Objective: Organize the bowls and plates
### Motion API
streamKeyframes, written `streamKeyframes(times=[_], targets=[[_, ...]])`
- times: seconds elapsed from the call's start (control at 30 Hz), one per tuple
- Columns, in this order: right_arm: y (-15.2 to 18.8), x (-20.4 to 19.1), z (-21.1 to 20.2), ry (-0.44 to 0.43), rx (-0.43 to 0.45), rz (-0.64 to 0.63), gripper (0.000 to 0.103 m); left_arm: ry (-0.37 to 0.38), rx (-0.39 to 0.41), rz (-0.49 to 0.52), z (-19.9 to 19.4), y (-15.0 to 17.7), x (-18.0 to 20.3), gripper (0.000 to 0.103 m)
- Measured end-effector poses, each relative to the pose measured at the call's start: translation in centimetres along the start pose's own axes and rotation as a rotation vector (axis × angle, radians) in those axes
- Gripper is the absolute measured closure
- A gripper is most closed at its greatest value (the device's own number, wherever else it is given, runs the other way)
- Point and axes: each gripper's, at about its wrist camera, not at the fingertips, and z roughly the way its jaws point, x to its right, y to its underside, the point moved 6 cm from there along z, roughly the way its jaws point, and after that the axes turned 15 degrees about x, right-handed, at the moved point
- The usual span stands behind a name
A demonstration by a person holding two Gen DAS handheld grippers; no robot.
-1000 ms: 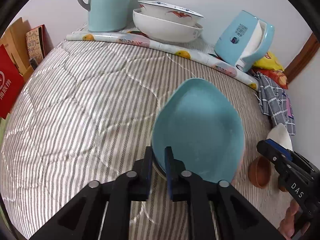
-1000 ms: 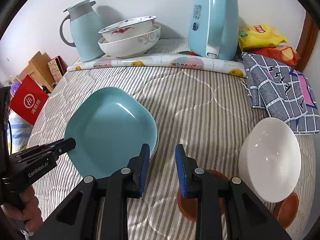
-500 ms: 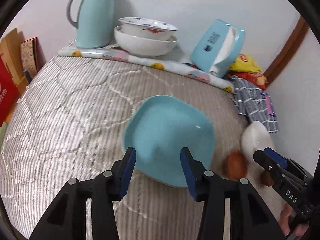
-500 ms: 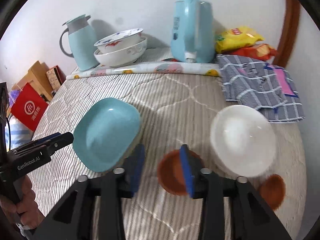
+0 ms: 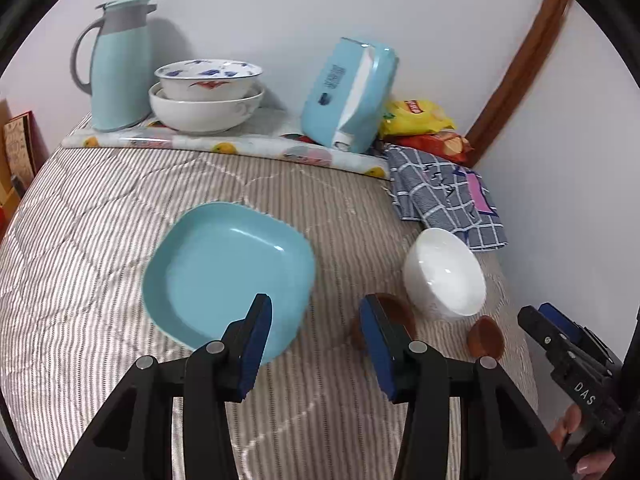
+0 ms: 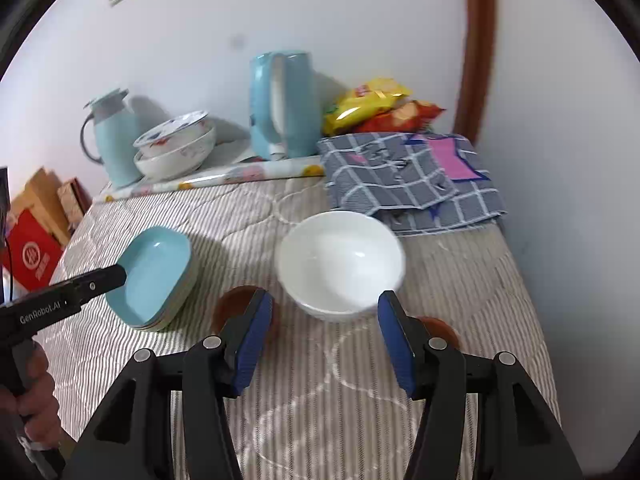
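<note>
We see a soft striped quilt (image 6: 320, 400) under everything, and that is our biggest worry. It is squashy, so dishes can tip or slide on it if we bump them.

We use the white bowl (image 6: 340, 264) as our landmark. The blue plate (image 6: 154, 276) sits well to the left of the white bowl, on top of what looks like a small pile of plates. If we knock its edge, the pile could slip apart on the soft quilt.

The white bowl itself is smooth and round. It lies just past our right gripper (image 6: 326, 340). The jaws of that gripper are opening right now, and nothing is between them. If we pinch only the thin rim, we think the bowl could slip out and roll.

Our left gripper (image 5: 316, 344) is partly open and holds nothing. It hangs near the front edge of the blue plate, left of the white bowl.

Two little brown dishes are the smallest things. One brown dish (image 6: 236, 308) lies just left of the white bowl and the other brown dish (image 6: 438, 328) just right of it, both partly hidden behind our right fingers. We could hit them while reaching for the bowl.
</note>
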Motion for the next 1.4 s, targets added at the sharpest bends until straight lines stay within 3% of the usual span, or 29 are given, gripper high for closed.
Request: streamKeyframes(times=[0.1,0.5,1.0,1.13,1.4], targets=[[-0.2,1.4,-0.5,0.008,0.006,0.027,0.040,0.000,0.008,0.011,0.0,-0.1,0.9,0.059],[1.5,7.0,-0.2,0.053,-0.063,0.103,0.040,-0.023,0.023,0.066,0.9,0.6,3.4,0.059],[5.2,11.4,1.9,0.081,-0.108,0.120,0.040,-0.045,-0.076,0.059,4.9,4.8,5.3,0.058],[6.2,12.0,3.1,0.073,-0.128,0.124,0.051,-0.062,-0.085,0.070,5.8,5.5,5.4,0.058],[7.7,12.2,5.2,0.056,-0.164,0.121,0.059,-0.083,-0.110,0.036,7.4,6.5,5.1,0.058]])
